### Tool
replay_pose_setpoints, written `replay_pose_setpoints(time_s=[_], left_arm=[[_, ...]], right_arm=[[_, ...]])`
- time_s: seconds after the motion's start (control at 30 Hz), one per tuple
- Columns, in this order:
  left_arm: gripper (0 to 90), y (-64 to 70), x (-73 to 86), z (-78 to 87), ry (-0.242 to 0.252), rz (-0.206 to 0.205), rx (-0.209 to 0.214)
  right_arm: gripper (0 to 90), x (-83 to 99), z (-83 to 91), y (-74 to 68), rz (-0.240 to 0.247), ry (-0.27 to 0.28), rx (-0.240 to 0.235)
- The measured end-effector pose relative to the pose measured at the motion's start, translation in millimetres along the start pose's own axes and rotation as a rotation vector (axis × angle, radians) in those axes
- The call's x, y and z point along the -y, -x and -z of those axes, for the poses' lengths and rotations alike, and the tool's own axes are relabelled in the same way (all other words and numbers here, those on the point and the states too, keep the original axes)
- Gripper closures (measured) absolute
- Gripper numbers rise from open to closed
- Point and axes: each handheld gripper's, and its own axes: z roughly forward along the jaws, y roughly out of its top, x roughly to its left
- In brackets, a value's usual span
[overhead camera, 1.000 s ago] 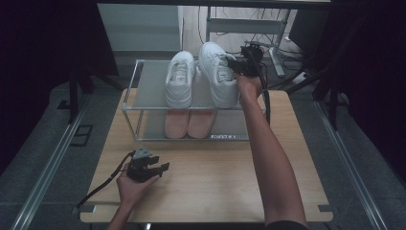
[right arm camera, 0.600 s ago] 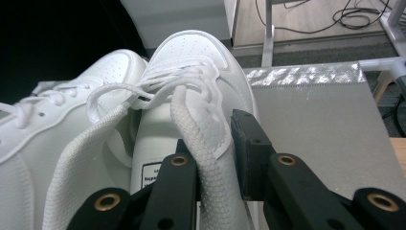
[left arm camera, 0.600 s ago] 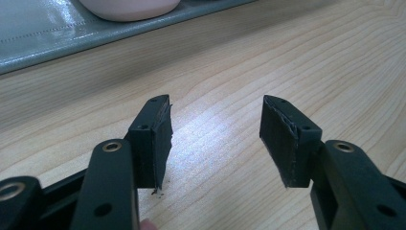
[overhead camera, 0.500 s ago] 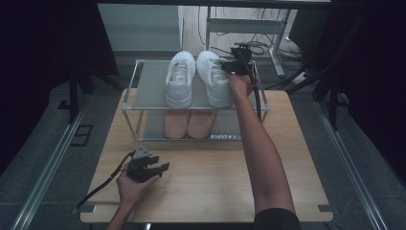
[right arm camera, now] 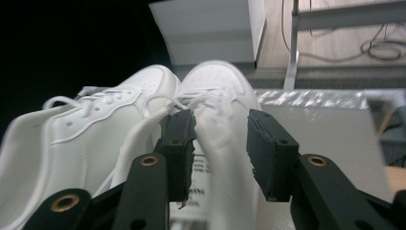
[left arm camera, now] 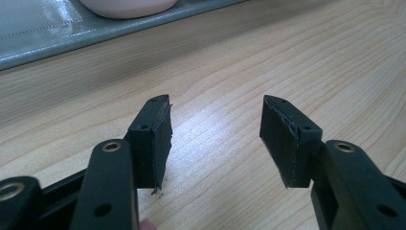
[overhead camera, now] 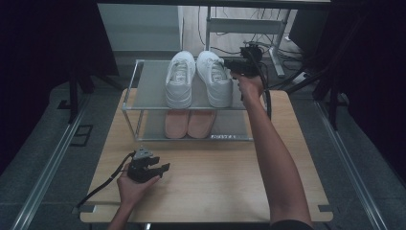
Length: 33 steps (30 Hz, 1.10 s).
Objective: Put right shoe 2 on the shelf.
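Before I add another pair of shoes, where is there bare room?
Top shelf: bare left of the white shoes; crowded right, by the right claw. Table: bare between rack and near edge, apart from the left claw.

The high view looks forward and down over the whole table [overhead camera: 215, 177]. The left gripper view sits low, close to the tabletop, facing the shoe rack [left arm camera: 57, 33]. The right gripper view looks closely along the white shoes [right arm camera: 143, 110], which the high view also shows.
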Motion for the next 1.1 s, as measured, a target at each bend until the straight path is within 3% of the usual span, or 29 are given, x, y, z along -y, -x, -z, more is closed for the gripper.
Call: replay_pose_setpoints(time_s=[0.2, 0.43, 0.63, 1.1], left_arm=[[44.9, 2.1, 1.4, 0.8, -0.001, -0.001, -0.006], [44.9, 2.1, 1.2, 3.7, 0.004, -0.003, -0.018], [44.9, 3.0, 2.0, 5.3, 0.005, -0.011, -0.018], [44.9, 3.3, 2.4, 9.4, 0.009, -0.019, -0.015]], right_arm=[[75.6, 14.8, 29.8, 13.9, 0.076, -0.021, -0.013], [86.0, 37.3, 44.2, 31.1, 0.124, -0.058, -0.022], [89.1, 50.2, 47.8, 33.7, 0.155, -0.084, -0.027], [89.3, 66.2, 40.1, 30.6, 0.164, -0.118, -0.027]])
